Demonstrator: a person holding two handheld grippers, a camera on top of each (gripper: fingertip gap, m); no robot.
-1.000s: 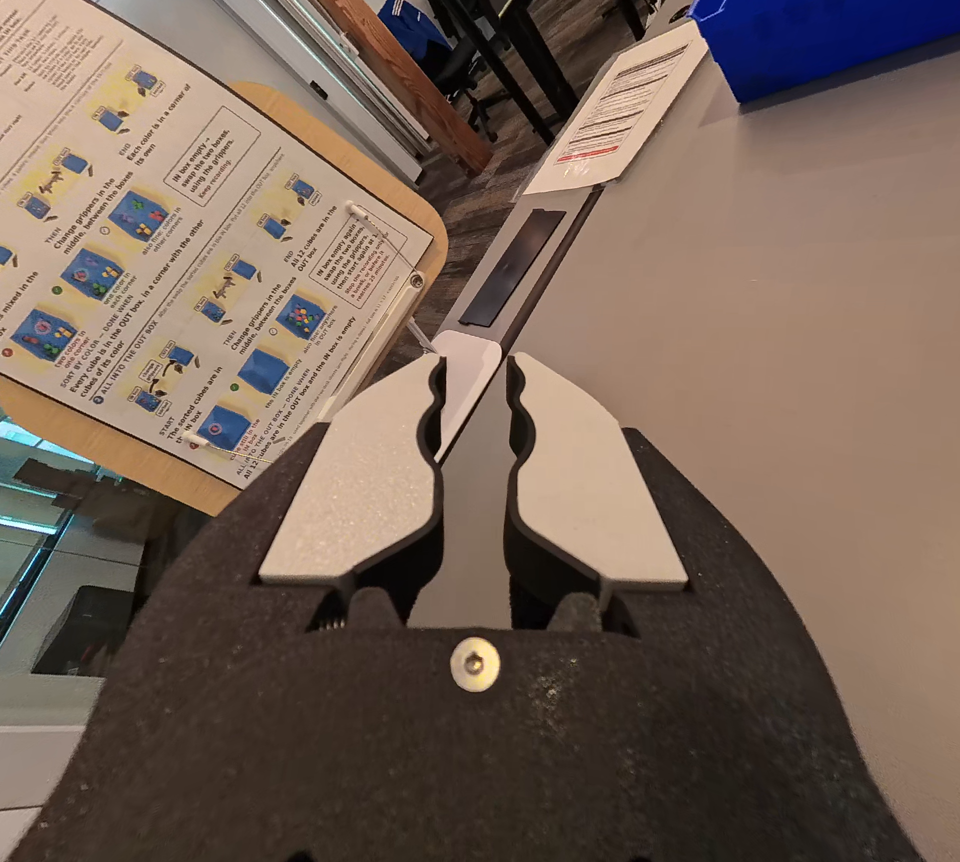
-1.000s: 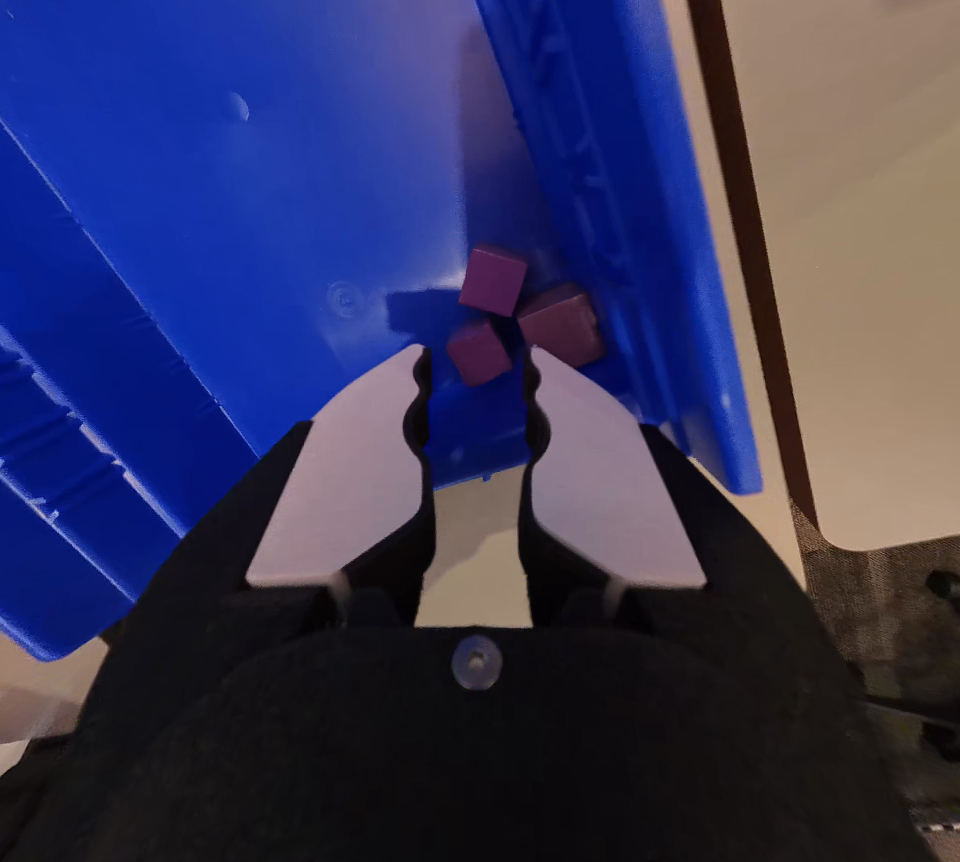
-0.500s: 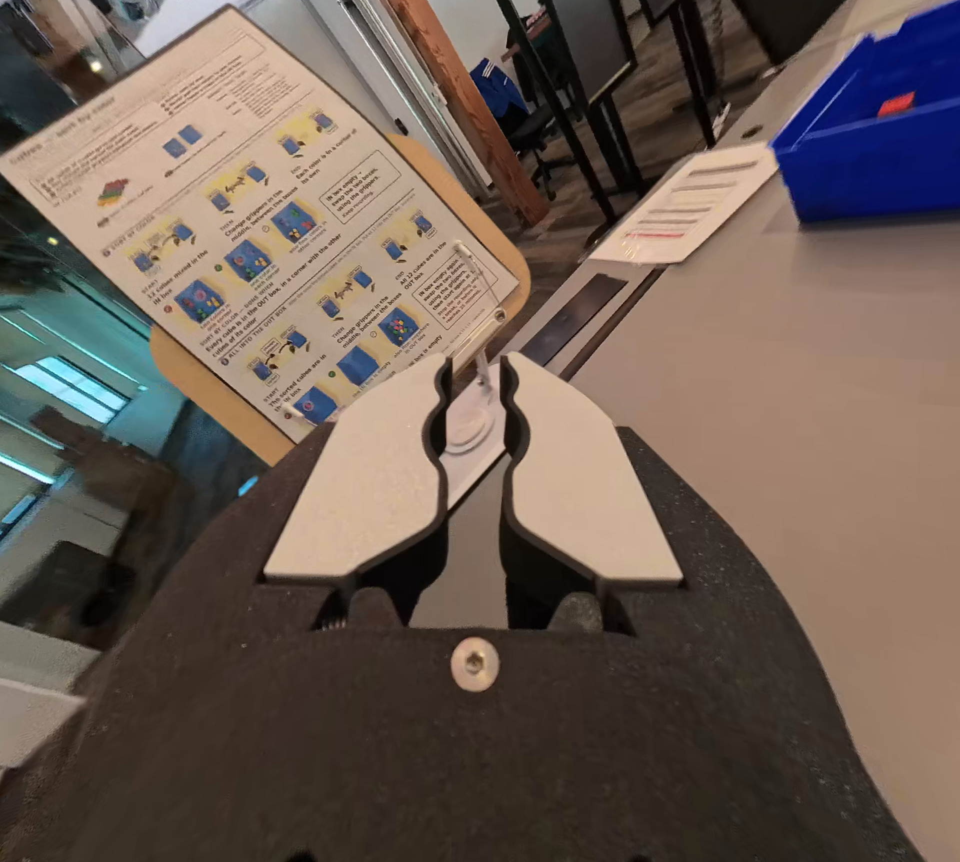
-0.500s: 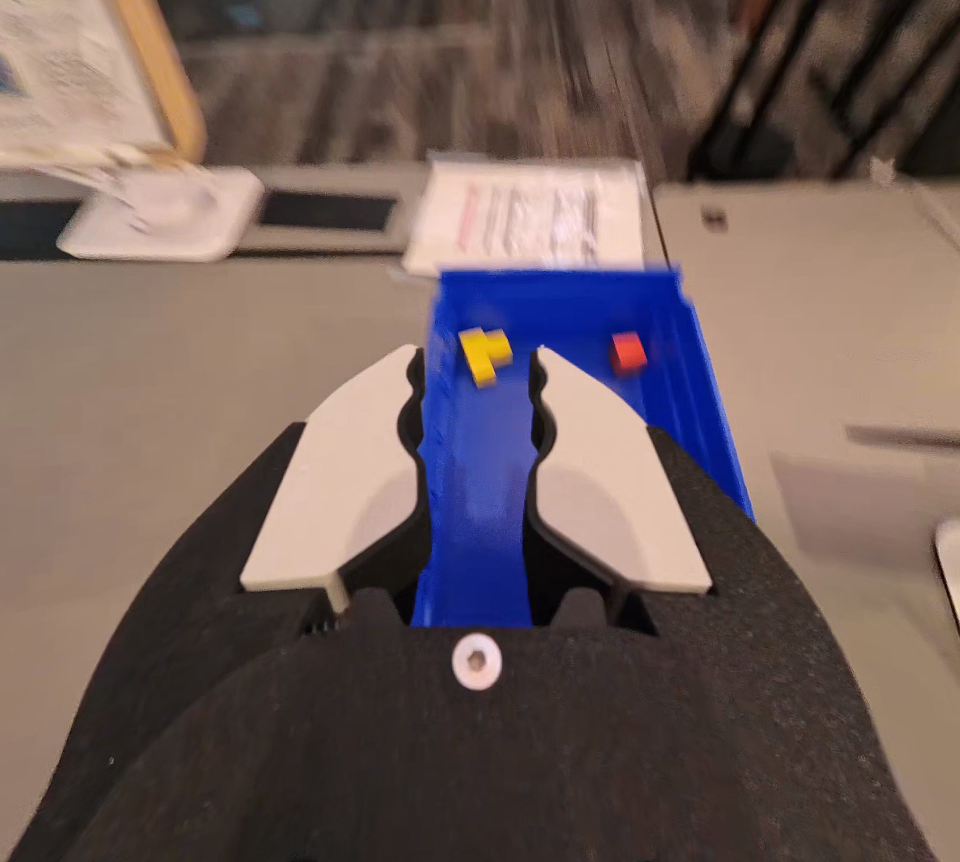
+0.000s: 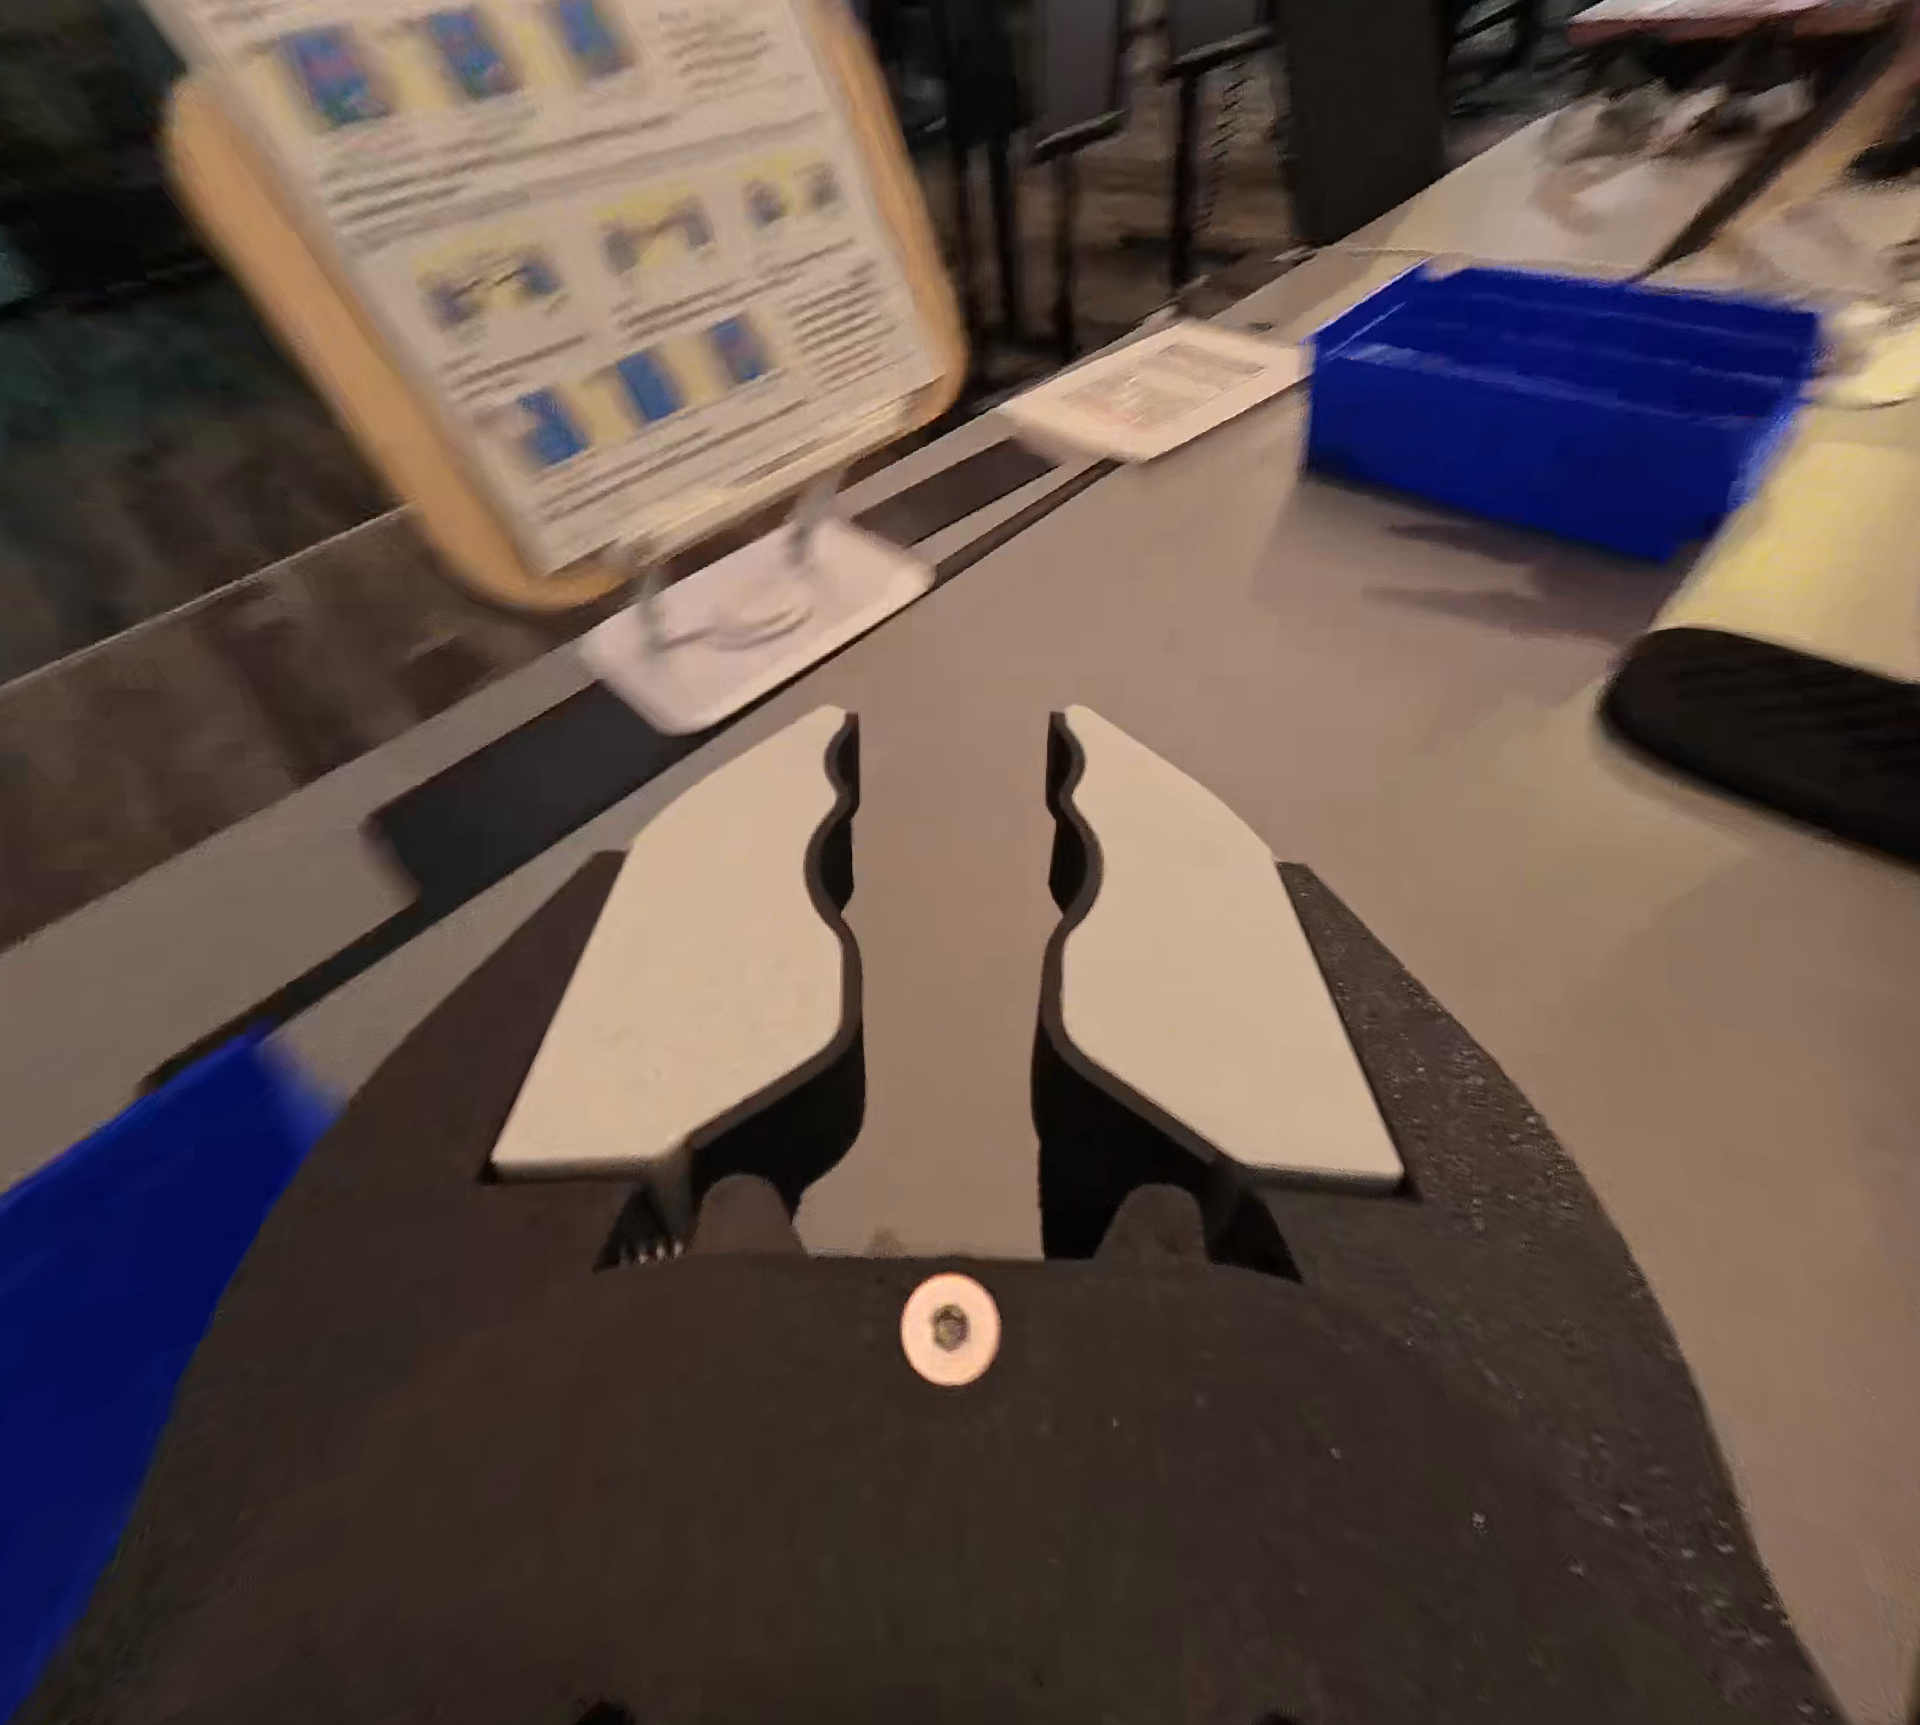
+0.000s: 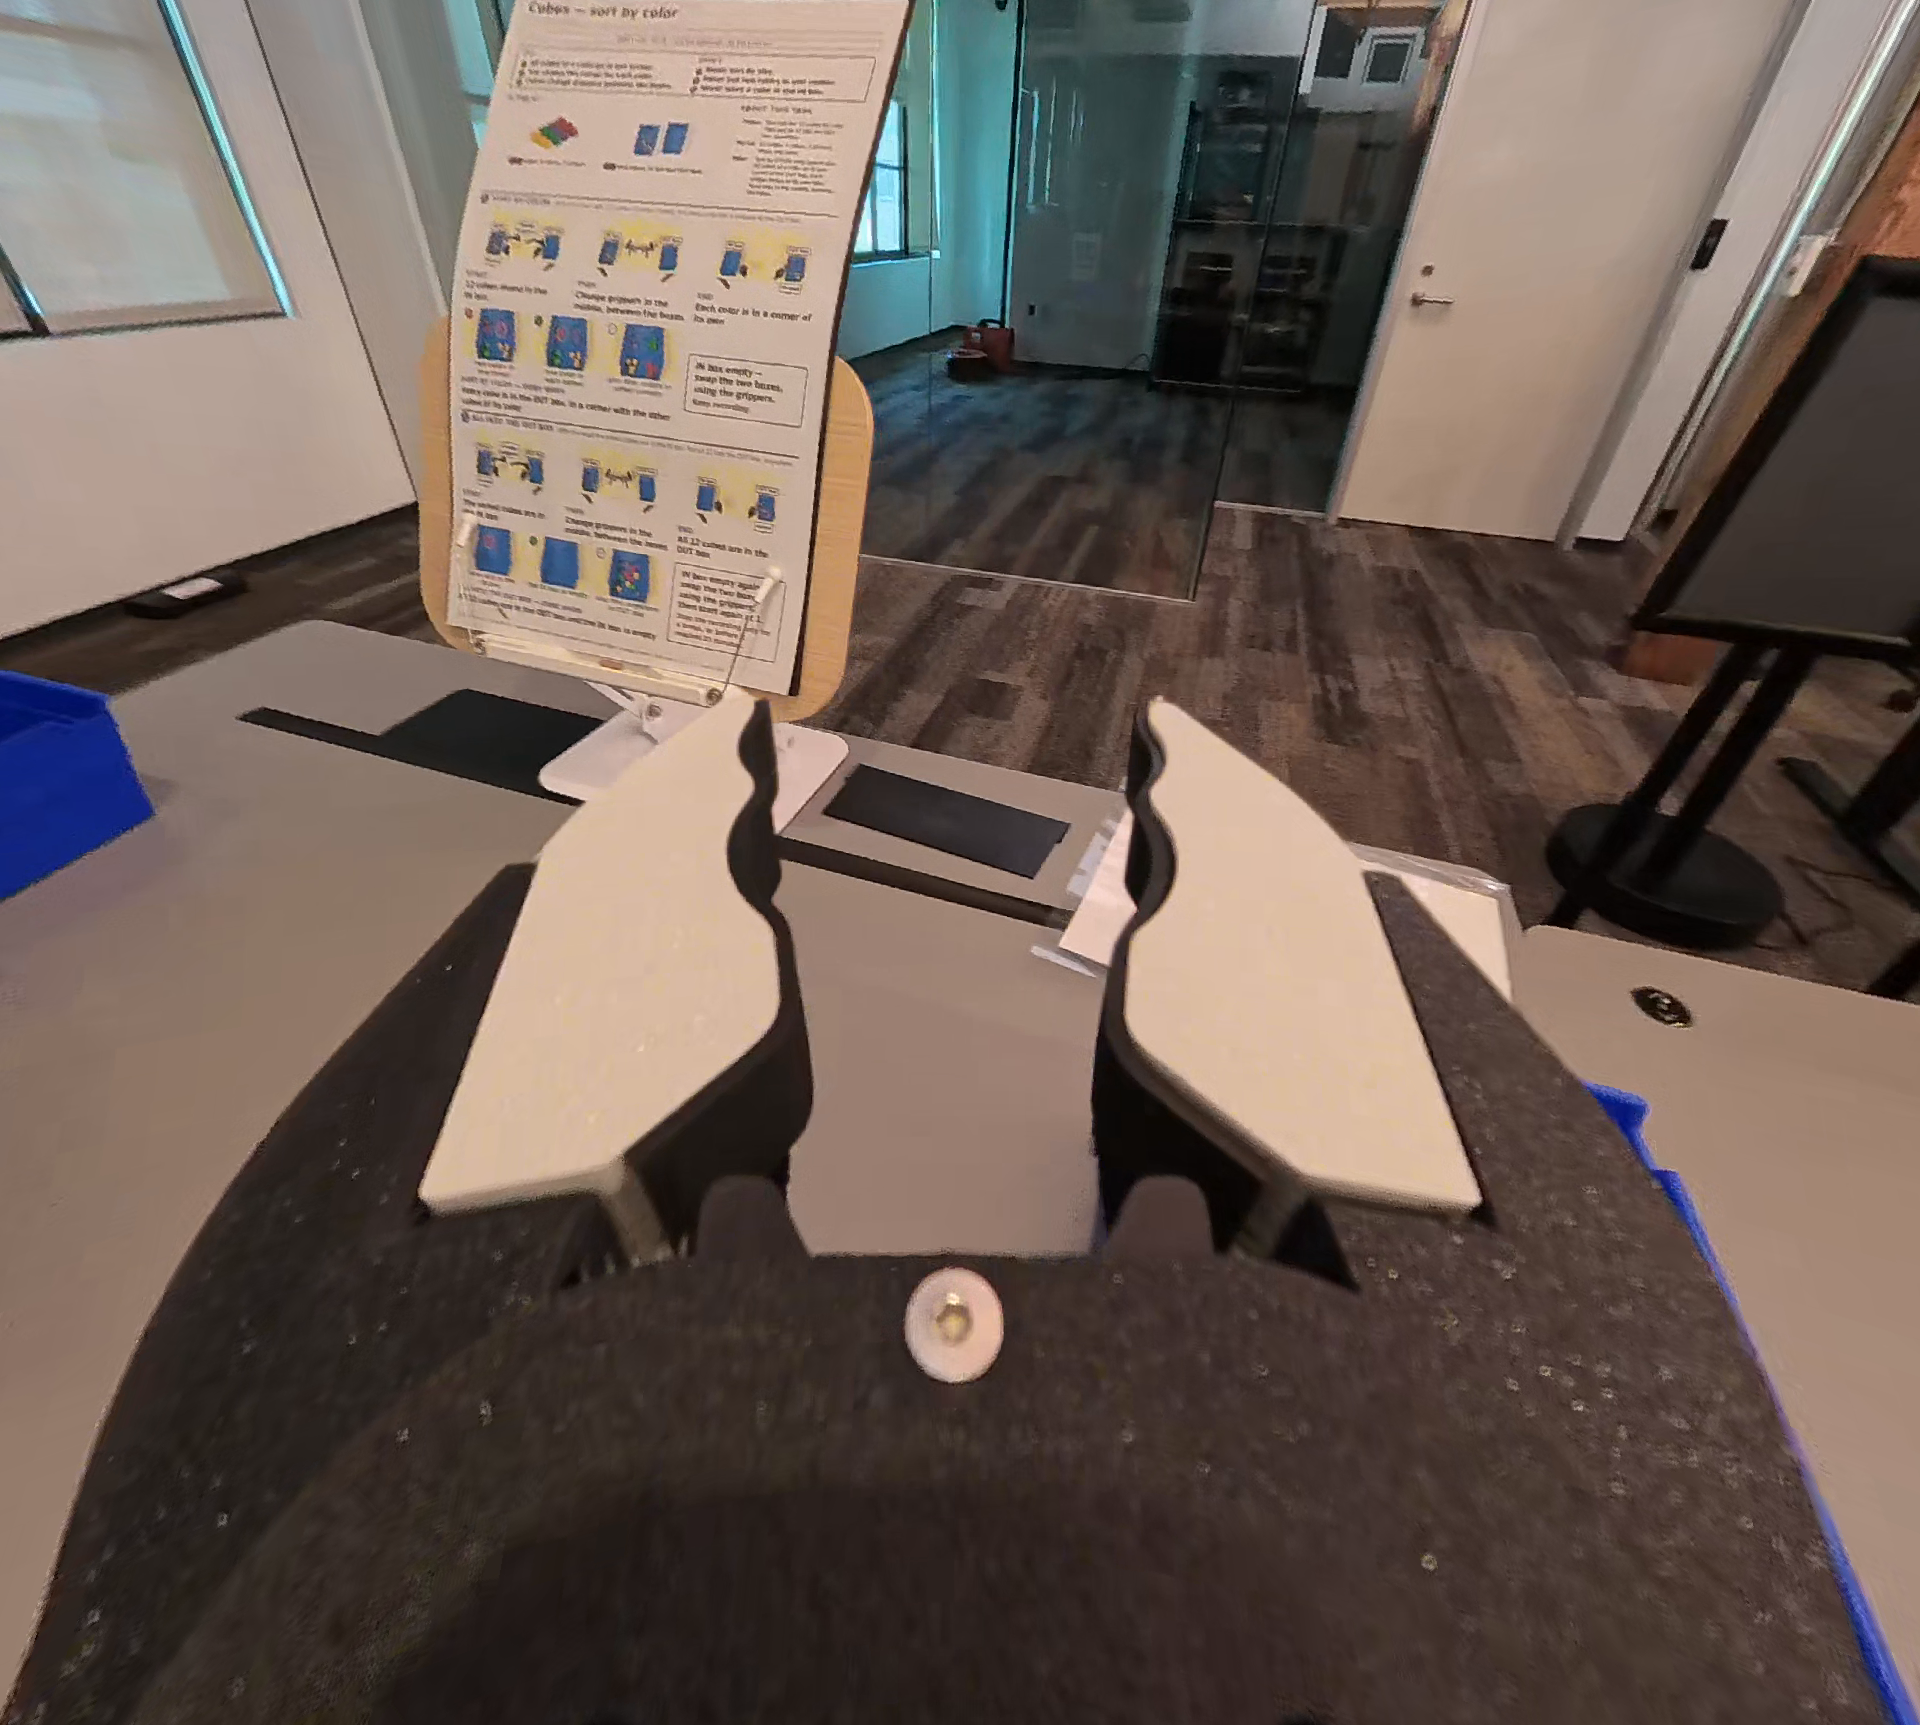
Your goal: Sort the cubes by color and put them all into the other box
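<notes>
Your right gripper (image 6: 951,719) has its fingers spread wide on nothing, and your left gripper (image 5: 951,725) is parted and empty too. Two blue boxes: one (image 5: 1558,397) far right on the grey table (image 5: 1195,595), one (image 5: 114,1187) by your left. A second ago your right hovered over three purple cubes; none show now, only the instruction sheet (image 6: 675,325).

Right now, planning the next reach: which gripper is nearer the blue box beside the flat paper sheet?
Right. The right gripper hangs directly beside the blue box, whose rim shows at its lower right; the left gripper sees it far across the table.
</notes>
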